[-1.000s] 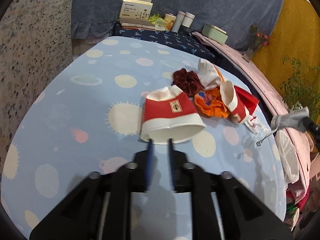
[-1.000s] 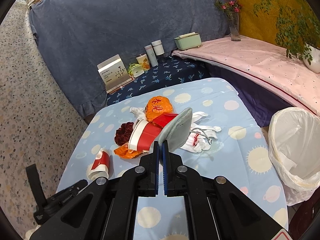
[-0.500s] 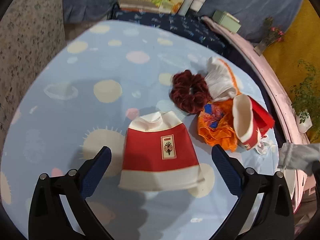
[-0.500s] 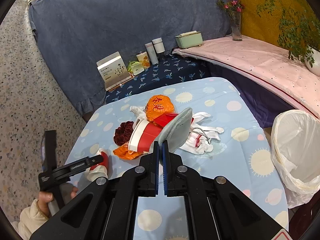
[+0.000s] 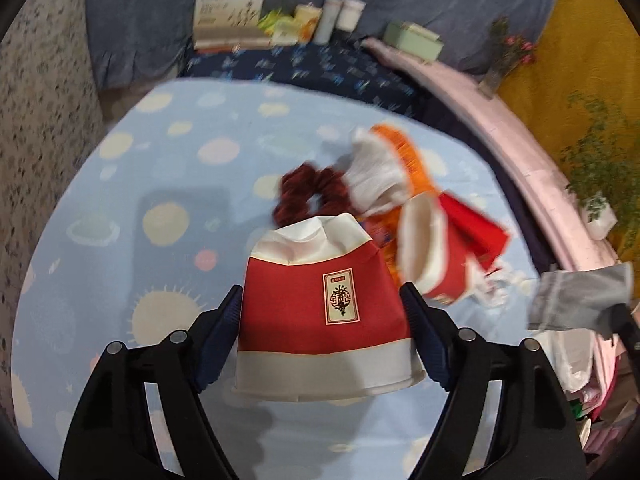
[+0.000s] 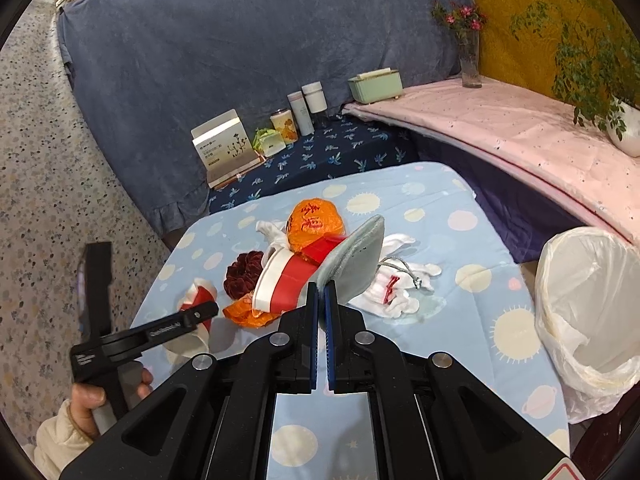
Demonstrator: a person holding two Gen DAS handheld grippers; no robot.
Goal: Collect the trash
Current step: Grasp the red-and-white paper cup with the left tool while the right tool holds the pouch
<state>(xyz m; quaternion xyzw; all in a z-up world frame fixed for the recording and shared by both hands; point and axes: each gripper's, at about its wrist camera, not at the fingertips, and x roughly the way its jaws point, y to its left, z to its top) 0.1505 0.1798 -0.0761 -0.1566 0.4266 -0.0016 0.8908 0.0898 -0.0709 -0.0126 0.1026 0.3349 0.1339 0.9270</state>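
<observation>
The left gripper (image 5: 322, 312) has its jaws spread wide on either side of a crushed red and white paper cup (image 5: 324, 308), the blue pads right against the cup's sides. Whether they press it or only flank it cannot be told. The cup lies on its side near the table's left edge, its dented base pointing away and its rim toward the camera, hiding the cloth beneath it. From the right wrist view most of this cup is hidden behind the left gripper's arm.

The right gripper (image 6: 321, 300) is closed tight on the edge of a grey felt pouch (image 6: 354, 258), held up over the middle of the table. The pouch covers part of the trash heap behind it: a second red and white cup (image 6: 280, 280), an orange plastic bag (image 6: 314, 224), a dark red scrunchie (image 6: 242, 274) and white crumpled wrappers (image 6: 394, 288). The left wrist view is blurred, so print on the wrappers is unreadable.

The table (image 6: 460, 216) wears a light blue cloth with suns and planets. A white-lined waste bin (image 6: 592, 300) stands off its right edge, partly cut off. Behind are a navy bench with boxes and tins, a blue drape, a pink-covered ledge and a yellow wall with plants.
</observation>
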